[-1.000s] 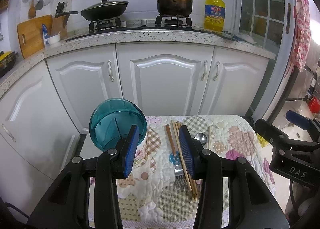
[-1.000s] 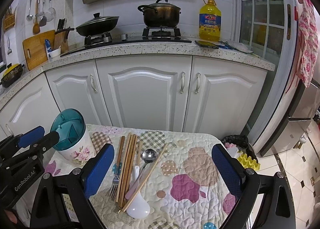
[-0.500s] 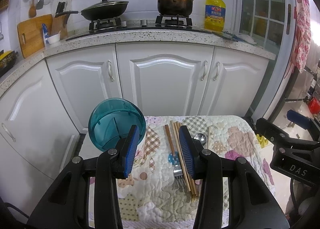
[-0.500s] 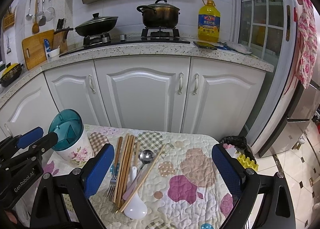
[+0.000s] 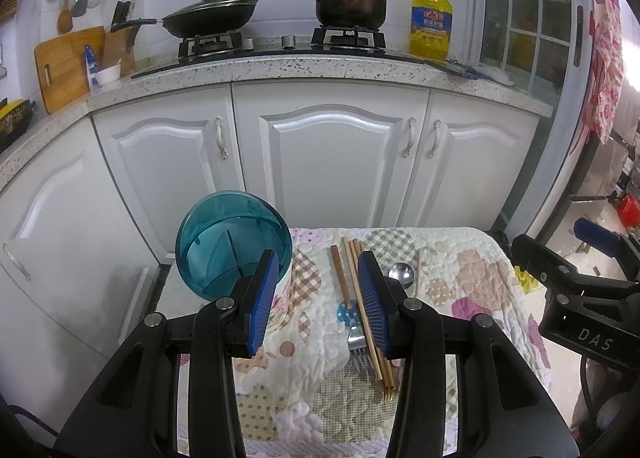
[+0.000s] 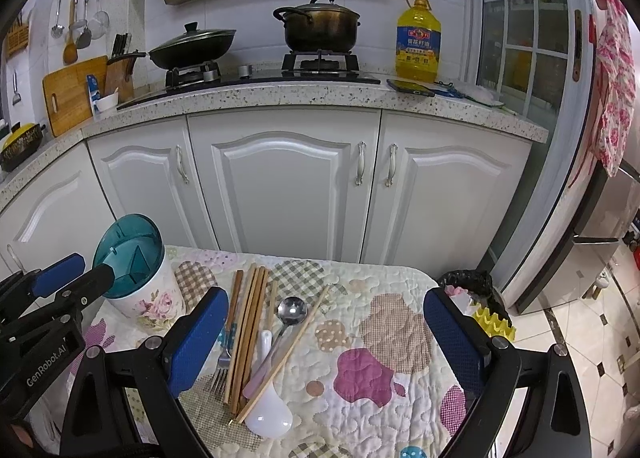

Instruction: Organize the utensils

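The right gripper [image 6: 324, 342] hangs above the quilted table cover [image 6: 376, 374] with its blue pads spread wide and nothing between them. The left gripper [image 5: 318, 298] hovers by the holder, its pads partly apart and gripping nothing.

The utensils lie bundled between the two grippers, long axes running from the near edge toward the cabinets [image 6: 280, 194]. The wooden chopsticks [image 6: 250, 334] lie side by side; one pale chopstick [image 6: 288, 354] slants across them. The fork [image 6: 222, 366] points its tines at the near edge. The metal spoon [image 6: 292, 310] has its bowl at the far end, the white spoon [image 6: 269, 412] at the near end.

The holder [image 6: 138, 270], floral white with a divided teal insert, stands at the table's left edge. Bare cover stretches right of the bundle.
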The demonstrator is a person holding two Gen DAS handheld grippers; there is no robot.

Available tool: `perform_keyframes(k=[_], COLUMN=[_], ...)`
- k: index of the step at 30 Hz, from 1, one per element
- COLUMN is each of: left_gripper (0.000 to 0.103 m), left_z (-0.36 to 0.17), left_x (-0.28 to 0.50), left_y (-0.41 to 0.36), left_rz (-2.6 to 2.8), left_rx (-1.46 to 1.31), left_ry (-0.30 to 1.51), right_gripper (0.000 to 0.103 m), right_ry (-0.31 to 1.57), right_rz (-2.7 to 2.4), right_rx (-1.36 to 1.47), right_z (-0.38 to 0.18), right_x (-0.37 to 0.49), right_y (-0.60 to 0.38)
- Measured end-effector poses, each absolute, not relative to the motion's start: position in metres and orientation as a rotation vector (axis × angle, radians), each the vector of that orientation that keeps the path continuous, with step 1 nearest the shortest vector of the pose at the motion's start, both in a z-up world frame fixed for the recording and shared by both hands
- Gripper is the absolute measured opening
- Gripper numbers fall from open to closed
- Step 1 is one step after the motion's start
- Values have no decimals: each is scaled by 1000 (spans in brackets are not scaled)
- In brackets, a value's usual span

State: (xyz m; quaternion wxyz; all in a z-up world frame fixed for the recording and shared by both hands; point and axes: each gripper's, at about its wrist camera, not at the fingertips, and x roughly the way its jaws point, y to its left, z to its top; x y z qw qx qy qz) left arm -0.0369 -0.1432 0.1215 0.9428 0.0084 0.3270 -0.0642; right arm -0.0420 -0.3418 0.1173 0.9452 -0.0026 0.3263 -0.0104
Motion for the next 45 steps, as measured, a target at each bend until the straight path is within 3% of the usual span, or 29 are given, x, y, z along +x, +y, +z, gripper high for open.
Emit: perform_keyframes(k=[31,41,45], left_gripper=[41,41,41], left_z=[98,61,43], left_x=[-26,-22,-23], left_y=[-144,-132,-127], left_rz=[-123,-154,-162], left_rx=[13,-30,-40], left_ry=[734,829,877], right_gripper=[97,97,86], right_ry=[752,846,927], right_rz=[-14,103,215], right_rx=[-9,26,71], right_z=[94,60,35], right_x=[-29,-5,25], right_y=[-343,-342,-334])
